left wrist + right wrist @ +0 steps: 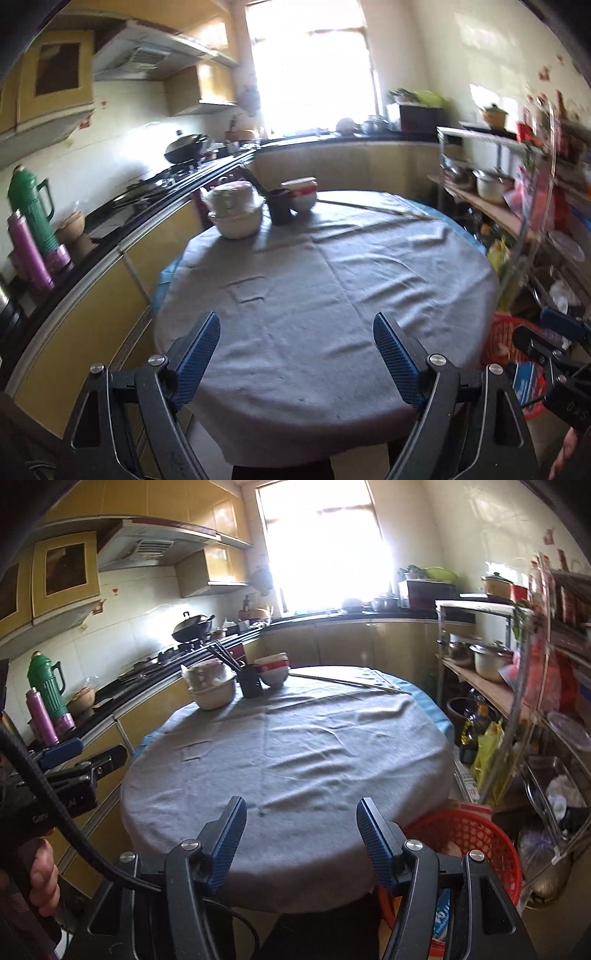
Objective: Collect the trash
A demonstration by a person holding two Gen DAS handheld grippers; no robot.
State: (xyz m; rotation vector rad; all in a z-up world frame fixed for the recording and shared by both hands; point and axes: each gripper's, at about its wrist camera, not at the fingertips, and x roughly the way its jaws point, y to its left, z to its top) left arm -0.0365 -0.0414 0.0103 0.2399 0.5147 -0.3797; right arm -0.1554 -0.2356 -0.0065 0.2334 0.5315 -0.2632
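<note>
A red mesh basket [476, 838] stands on the floor at the table's near right; a blue-and-white packet [441, 915] shows in it. In the left wrist view the basket [509, 332] holds a blue-and-white packet [526, 382]. My left gripper [295, 328] is open and empty over the near edge of the round table [332, 280]. My right gripper [301, 814] is open and empty over the same edge, left of the basket. No loose trash shows on the grey cloth.
Stacked bowls [212, 686], a black chopstick holder [251, 681] and red-and-white bowls [275, 670] stand at the table's far left. A counter with a wok [194, 626] and flasks [48, 686] runs along the left. Cluttered shelves [535, 701] stand on the right.
</note>
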